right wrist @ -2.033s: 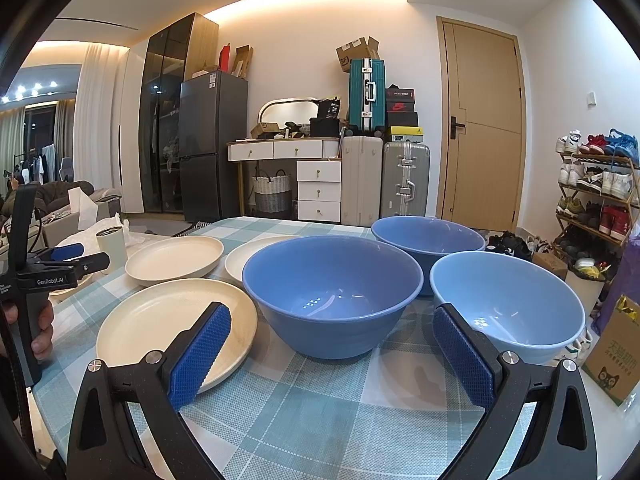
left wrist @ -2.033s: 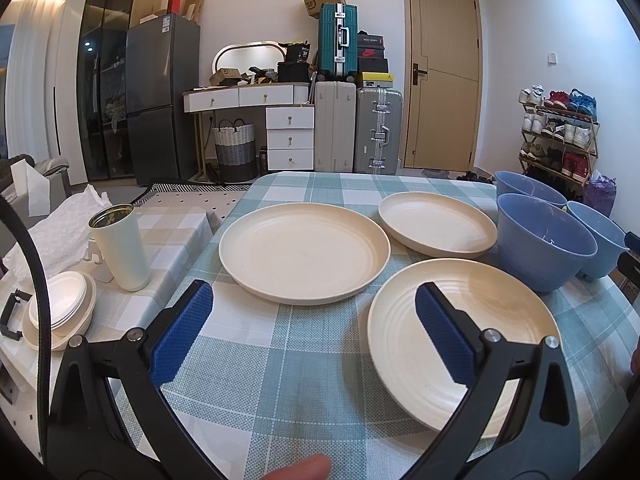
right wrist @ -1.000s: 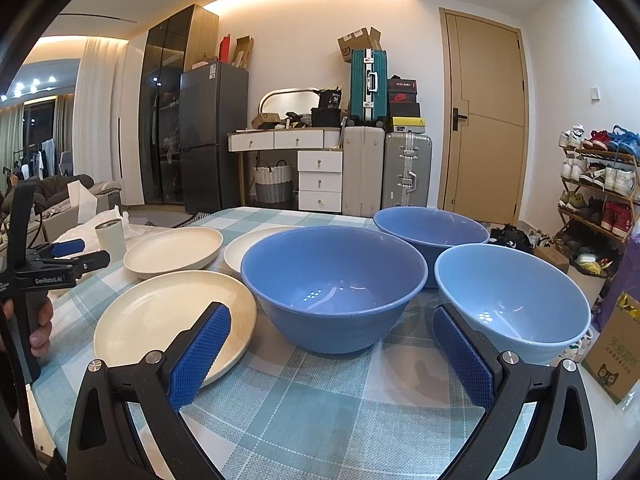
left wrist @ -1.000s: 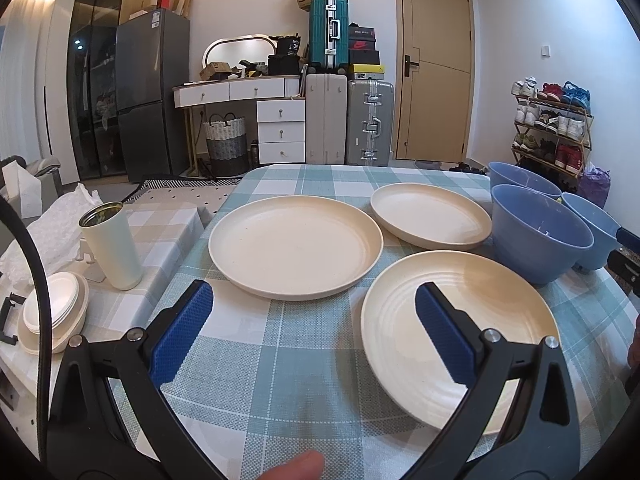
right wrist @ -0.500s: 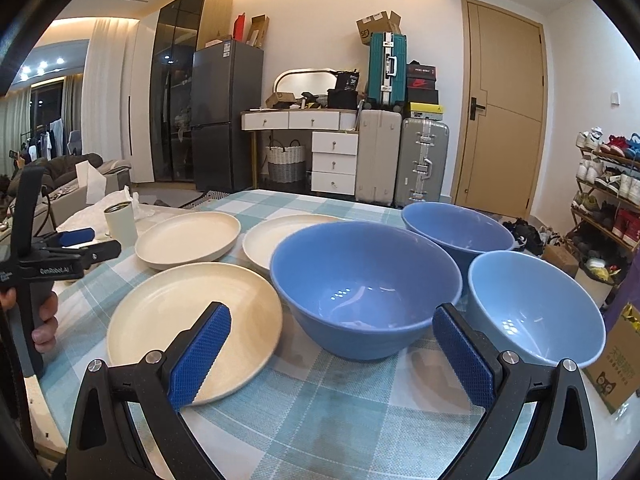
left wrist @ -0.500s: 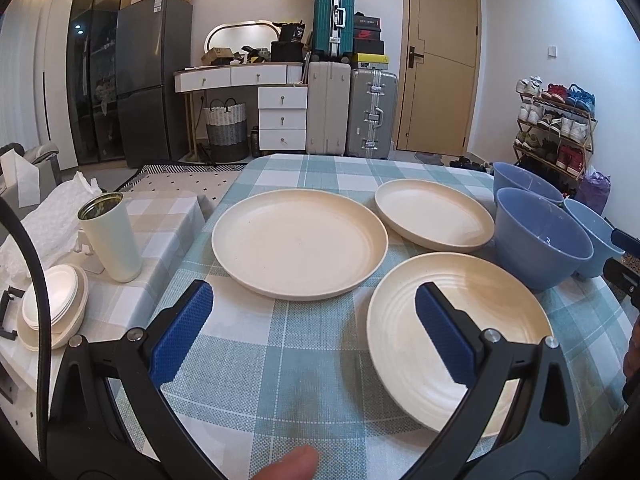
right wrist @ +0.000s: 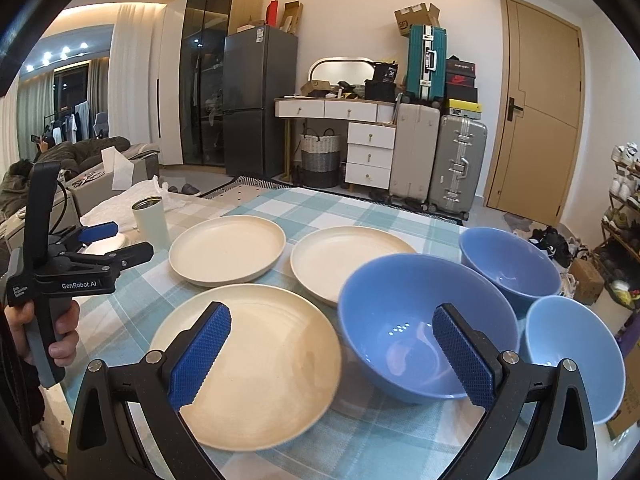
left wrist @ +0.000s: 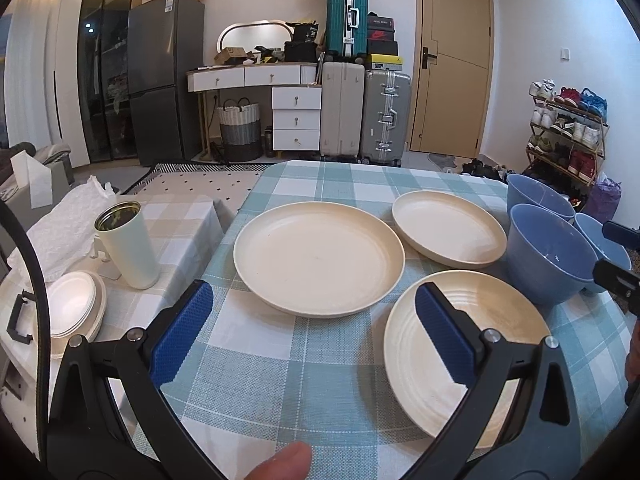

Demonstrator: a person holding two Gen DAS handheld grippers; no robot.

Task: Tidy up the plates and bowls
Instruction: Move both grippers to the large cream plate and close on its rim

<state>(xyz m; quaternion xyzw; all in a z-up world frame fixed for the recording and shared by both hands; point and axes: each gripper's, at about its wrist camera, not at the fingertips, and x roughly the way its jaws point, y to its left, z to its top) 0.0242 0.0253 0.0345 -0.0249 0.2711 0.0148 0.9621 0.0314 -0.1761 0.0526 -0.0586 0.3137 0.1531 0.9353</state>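
Three cream plates (left wrist: 318, 258) lie on the checked table (left wrist: 280, 360) with three blue bowls (right wrist: 424, 320) at their 3 o'clock, while the left gripper (left wrist: 312, 336) and right gripper (right wrist: 330, 354) hover empty, jaws spread.

Three round cream plates and three blue bowls stood upright and empty on the checked tabletop (right wrist: 384, 216). The nearest cream plate (right wrist: 256, 364), faintly ringed, lay beside the largest, mid-blue bowl (right wrist: 416, 332), its rim just beside the bowl's wall. Behind it sat a wide cream plate with a raised rim (right wrist: 227, 249) and, to that one's right, a shallower cream plate (right wrist: 344, 258), close together but apart. A second mid-blue bowl (right wrist: 510, 266) stood behind the largest, and a paler blue bowl (right wrist: 576, 356) sat to its right near the tabletop's edge.
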